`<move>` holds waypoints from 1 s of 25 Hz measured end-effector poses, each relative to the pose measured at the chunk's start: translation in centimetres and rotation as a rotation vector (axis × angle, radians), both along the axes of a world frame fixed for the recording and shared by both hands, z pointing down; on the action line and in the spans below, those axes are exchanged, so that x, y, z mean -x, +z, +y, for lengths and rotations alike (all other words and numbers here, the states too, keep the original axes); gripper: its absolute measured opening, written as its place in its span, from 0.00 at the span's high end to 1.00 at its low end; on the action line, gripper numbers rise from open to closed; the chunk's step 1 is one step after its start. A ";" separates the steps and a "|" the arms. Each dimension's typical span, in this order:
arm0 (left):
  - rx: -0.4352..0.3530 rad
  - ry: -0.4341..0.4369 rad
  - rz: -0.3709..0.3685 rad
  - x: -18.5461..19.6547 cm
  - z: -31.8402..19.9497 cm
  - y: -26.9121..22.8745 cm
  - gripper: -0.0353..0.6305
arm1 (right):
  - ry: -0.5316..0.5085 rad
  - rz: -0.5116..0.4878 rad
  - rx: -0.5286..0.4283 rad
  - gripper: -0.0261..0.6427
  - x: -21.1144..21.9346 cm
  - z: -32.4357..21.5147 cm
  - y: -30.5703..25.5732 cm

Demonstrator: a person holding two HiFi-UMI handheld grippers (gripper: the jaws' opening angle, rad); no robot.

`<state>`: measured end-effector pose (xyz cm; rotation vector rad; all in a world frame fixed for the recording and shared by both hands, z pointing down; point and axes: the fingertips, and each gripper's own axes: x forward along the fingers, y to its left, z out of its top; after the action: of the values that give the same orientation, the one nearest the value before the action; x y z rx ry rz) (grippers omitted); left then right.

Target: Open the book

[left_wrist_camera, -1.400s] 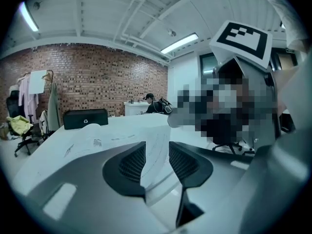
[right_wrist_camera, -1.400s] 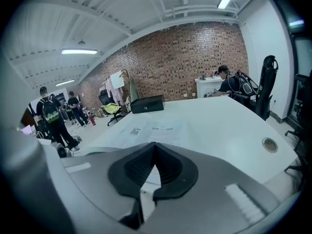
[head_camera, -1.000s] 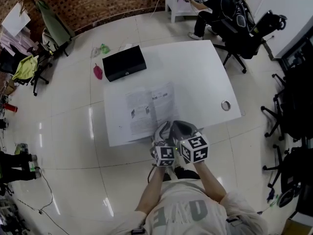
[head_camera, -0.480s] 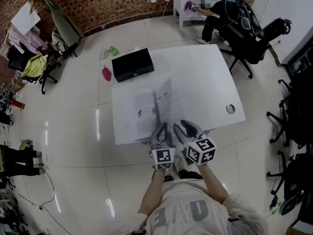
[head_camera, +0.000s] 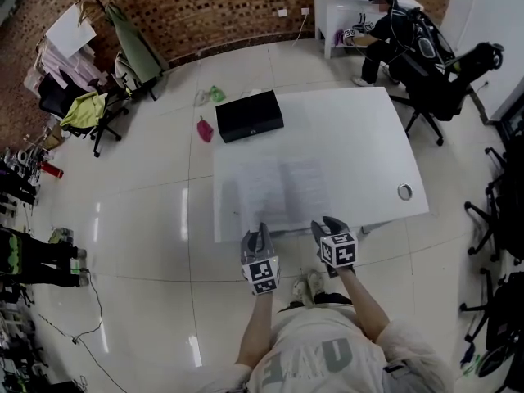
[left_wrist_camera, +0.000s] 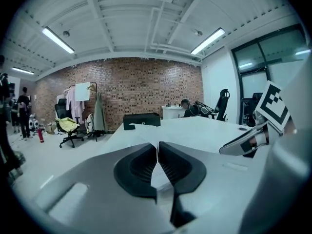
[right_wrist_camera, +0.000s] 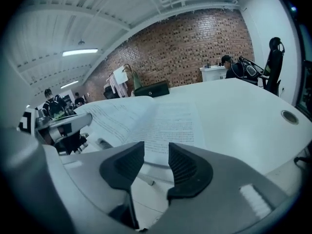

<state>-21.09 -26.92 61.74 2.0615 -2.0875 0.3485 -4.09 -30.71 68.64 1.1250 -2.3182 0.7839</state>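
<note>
The book [head_camera: 282, 188] lies open and flat on the white table [head_camera: 360, 129], its printed pages facing up. In the right gripper view the book [right_wrist_camera: 163, 118] spreads just beyond the jaws. Both grippers hang off the table's near edge, over the floor. My left gripper [head_camera: 255, 237] is left of the book's near corner; its jaws [left_wrist_camera: 157, 147] stand almost together, just starting to open, with nothing between them. My right gripper [head_camera: 326, 224] is by the book's near right side; its jaws [right_wrist_camera: 156, 150] are opening and hold nothing.
A black box [head_camera: 250, 115] sits on the table's far left corner. A round cable hole [head_camera: 404, 191] is near the right edge. A person [head_camera: 383, 24] sits at a desk at the back right, with office chairs [head_camera: 442, 80] around. Clothes racks [head_camera: 90, 72] stand at the left.
Both grippers have drawn back from the book's near edge and moved apart, the left one going left. The right jaws have opened. The book stays open on the table.
</note>
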 end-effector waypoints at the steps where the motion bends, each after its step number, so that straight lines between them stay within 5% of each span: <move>1: 0.006 -0.013 0.013 0.5 0.1 0.5 0.90 | -0.006 0.013 0.004 0.74 0.1 0.2 0.3; 10: 0.120 -0.141 0.090 3.9 0.8 4.9 0.78 | -0.001 0.063 0.028 0.74 0.1 0.8 1.9; 14: 0.187 -0.231 0.080 4.9 1.6 6.8 0.56 | -0.005 0.068 0.023 0.74 -0.3 1.0 2.0; 16: 0.206 -0.259 0.084 5.1 2.2 7.7 0.53 | -0.008 0.066 0.023 0.74 -0.7 1.0 2.2; 22: 0.187 -0.277 0.092 5.3 2.4 7.0 0.48 | 0.014 0.041 0.018 0.74 -1.3 0.7 1.3; 25: 0.096 -0.262 0.113 5.5 1.8 3.8 0.57 | 0.075 -0.059 -0.056 0.74 -1.3 -0.7 -2.9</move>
<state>-26.59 -25.11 65.52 1.6872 -2.1894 0.2780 -2.81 -31.37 65.75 1.2355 -2.3717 0.7942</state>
